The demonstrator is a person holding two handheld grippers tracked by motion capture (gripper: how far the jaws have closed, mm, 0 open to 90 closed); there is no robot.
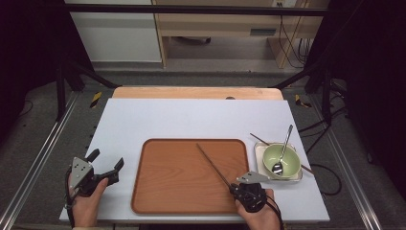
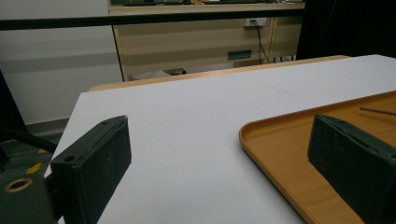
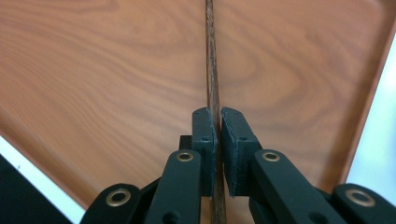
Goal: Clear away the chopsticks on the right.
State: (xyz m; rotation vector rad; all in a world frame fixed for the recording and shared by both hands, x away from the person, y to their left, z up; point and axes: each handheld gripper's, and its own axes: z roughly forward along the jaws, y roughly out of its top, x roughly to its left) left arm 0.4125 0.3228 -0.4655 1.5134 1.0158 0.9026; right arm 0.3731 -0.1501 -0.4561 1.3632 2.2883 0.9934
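Observation:
An orange-brown wooden tray [image 1: 163, 191] lies at the front middle of the white table. A thin dark chopstick [image 1: 210, 163] slants across the tray; my right gripper [image 1: 233, 187] is shut on its near end. In the right gripper view the chopstick [image 3: 212, 70] runs straight up from between the two pressed jaws of my right gripper [image 3: 218, 116], over the tray [image 3: 102, 79]. My left gripper [image 1: 106, 165] stands open over the bare table left of the tray, nothing between its jaws. In the left gripper view the tray's rim [image 2: 261, 154] passes between the jaws.
A green bowl [image 1: 281, 160] with a metal spoon [image 1: 283, 148] in it sits on a small square dish [image 1: 261, 165] right of the tray. A second chopstick [image 1: 260, 139] lies under that bowl. Bare white table stretches behind the tray; wooden furniture stands beyond.

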